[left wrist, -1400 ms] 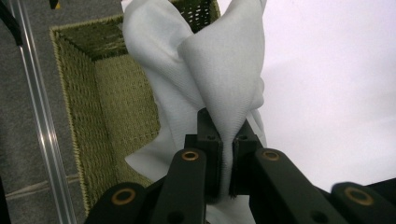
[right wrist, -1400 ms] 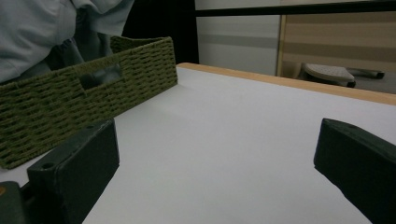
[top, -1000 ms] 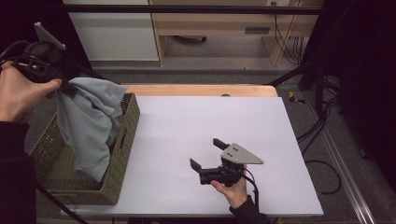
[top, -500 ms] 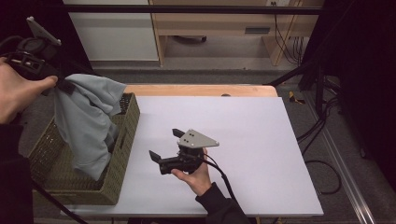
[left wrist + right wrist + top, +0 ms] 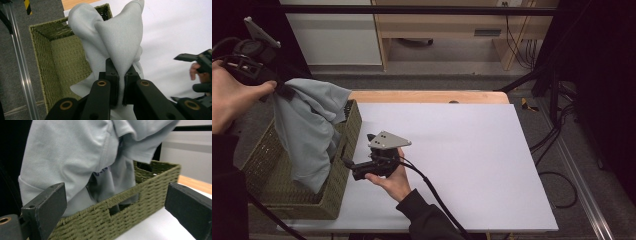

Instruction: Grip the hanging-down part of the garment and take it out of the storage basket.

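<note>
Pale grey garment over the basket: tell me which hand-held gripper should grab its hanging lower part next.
Right. The right hand-held gripper is open beside the basket, facing the pale grey garment; the left hand-held gripper is already clamped on its top.

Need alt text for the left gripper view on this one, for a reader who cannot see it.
The left claw is shut on a fold of a pale grey garment, holding it above an open green woven basket. At the right edge, the other hand and its black gripper sit over the white table.
</note>
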A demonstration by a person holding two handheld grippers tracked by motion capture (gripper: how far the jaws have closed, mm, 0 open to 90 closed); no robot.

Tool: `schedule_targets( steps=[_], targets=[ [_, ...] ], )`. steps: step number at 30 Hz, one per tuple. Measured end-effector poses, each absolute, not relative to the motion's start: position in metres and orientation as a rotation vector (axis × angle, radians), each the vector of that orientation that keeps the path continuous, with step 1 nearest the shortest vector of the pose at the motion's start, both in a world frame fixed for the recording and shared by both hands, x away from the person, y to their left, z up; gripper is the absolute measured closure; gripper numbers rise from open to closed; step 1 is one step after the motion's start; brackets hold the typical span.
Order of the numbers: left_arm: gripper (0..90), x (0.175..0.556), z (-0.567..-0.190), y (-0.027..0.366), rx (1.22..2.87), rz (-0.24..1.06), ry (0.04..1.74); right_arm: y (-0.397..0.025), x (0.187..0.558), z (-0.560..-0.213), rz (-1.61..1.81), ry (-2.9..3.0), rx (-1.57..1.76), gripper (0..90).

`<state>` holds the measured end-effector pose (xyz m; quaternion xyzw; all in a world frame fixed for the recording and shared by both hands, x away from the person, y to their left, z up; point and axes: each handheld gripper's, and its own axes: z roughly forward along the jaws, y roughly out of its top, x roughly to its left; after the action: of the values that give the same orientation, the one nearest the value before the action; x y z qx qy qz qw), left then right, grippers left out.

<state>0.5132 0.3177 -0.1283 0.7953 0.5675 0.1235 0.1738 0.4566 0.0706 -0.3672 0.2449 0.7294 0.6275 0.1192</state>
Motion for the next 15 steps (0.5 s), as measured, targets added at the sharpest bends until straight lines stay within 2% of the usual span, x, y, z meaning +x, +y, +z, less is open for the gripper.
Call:
schedule_targets(
  steps=[15],
  targets=[
    [85.4, 0.512, -0.128, 0.319, 2.256, 0.355, 1.597, 0.130, 0.472, -0.379, 1.861, 2.229, 0.676, 6.5]
  ],
)
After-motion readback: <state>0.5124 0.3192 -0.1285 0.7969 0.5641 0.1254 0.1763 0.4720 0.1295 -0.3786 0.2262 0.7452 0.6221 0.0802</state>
